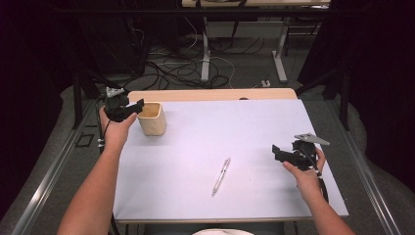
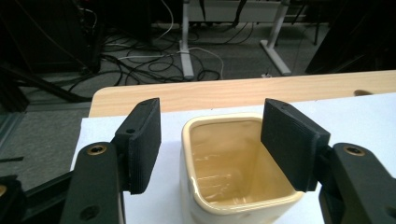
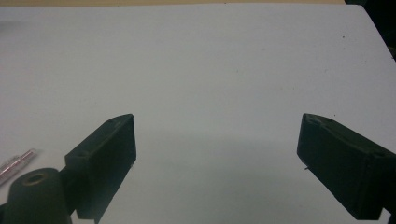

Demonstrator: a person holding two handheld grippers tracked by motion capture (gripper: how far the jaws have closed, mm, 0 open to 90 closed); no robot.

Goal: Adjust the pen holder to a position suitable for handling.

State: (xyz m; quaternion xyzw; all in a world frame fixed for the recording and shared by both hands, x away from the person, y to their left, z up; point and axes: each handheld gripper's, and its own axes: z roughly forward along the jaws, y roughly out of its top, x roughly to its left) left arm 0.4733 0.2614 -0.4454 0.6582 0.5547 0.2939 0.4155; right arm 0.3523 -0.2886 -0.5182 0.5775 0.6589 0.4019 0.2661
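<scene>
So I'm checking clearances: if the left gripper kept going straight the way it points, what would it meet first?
The cream square-sided ceramic cup, probably. The left gripper has its jaws open on either side of the cup's rim, so going on should bring the cup between them, though depth is hard to judge.

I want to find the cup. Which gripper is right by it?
The left gripper, its jaws on either side of the cream cup. The right gripper hovers over bare table.

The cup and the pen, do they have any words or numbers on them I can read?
None: no words, numbers or signs can be read.
Cup: plain cream, inside and on its rim, no print that shows.
Pen: too small and blurred to tell if anything is printed on it.
White sheet on the table: blank.
</scene>
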